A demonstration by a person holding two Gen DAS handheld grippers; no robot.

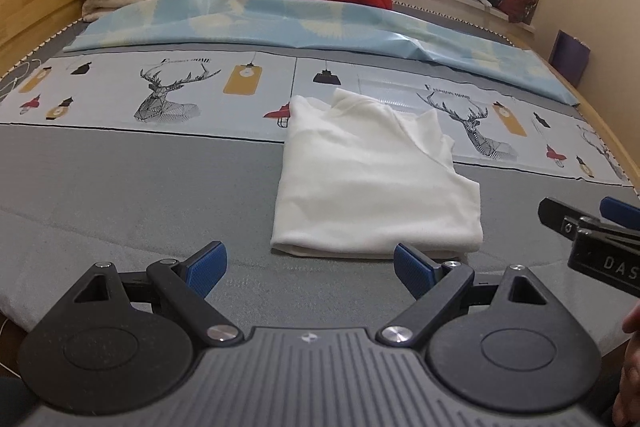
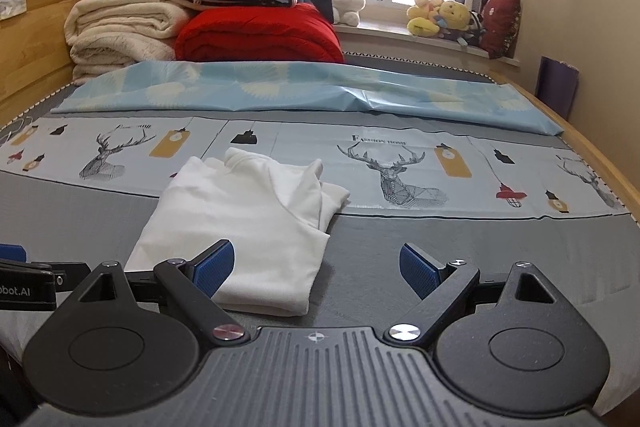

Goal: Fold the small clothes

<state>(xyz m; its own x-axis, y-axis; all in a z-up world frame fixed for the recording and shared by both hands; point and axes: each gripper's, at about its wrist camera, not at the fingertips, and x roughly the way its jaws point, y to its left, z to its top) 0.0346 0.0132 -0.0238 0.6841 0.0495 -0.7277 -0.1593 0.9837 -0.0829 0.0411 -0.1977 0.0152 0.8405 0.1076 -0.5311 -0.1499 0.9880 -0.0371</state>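
Observation:
A small white garment (image 1: pixel 376 179) lies folded into a rough rectangle on the grey bed sheet (image 1: pixel 140 187), its collar end pointing away from me. My left gripper (image 1: pixel 310 269) hovers open just short of the garment's near edge, nothing between its blue pads. In the right wrist view the same white garment (image 2: pixel 248 227) lies ahead and to the left. My right gripper (image 2: pixel 316 269) is open and empty, its left pad (image 2: pixel 214 267) over the garment's near right corner. The right gripper (image 1: pixel 592 223) also shows at the right edge of the left wrist view.
A deer-print strip (image 2: pixel 400 167) and a light blue pillowcase (image 2: pixel 300 87) cross the bed behind the garment. Folded cream blankets (image 2: pixel 120 35), a red quilt (image 2: pixel 260 35) and stacked clothes sit at the head. Plush toys (image 2: pixel 440 17) line the windowsill. Wooden bed rails (image 2: pixel 600 163) run along both sides.

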